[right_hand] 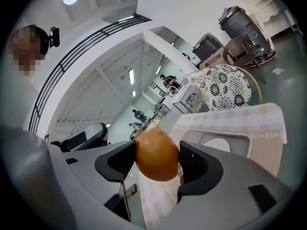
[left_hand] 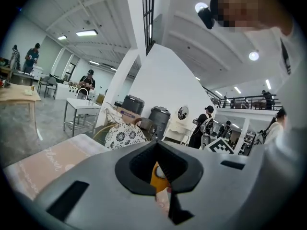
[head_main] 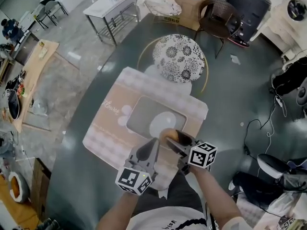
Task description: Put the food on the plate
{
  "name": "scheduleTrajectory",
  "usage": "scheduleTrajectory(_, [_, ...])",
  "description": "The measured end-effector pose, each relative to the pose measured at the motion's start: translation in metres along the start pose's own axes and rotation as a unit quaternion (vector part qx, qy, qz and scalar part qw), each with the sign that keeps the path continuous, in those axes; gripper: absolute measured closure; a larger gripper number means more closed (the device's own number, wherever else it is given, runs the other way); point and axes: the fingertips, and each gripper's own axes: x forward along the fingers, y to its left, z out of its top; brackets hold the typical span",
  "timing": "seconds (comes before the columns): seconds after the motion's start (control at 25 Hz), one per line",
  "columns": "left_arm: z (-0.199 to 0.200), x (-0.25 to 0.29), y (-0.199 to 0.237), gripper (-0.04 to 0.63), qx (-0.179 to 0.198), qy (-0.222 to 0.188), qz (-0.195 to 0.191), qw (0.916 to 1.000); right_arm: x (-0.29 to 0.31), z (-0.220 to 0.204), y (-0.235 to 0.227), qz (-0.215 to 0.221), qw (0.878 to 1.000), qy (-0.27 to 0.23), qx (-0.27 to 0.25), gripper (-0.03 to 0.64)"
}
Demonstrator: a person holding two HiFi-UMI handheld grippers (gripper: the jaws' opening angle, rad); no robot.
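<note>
While aloft, right gripper (right_hand: 157, 158) around food (right_hand: 154, 152).

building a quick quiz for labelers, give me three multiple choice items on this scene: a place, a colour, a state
1. Where is the white plate? A on a chair B in the grey tray C on the floor
2. What colour is the food? A green B white C orange-brown
3. The right gripper is: A shut on the food B open and empty C out of view

Answers: B, the plate lies inside the tray; C, the round food shows orange-brown; A, its jaws press the food from both sides.
</note>
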Motion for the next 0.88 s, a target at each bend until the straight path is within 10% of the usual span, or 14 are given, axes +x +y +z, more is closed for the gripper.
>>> scheduleTrajectory(0.88, [-0.078,0.051,0.057,0.589,0.001,0.037,0.002,0.9993,0.075,-0.065,-0.105,-0.084,0.993,0.076,0.025,0.321])
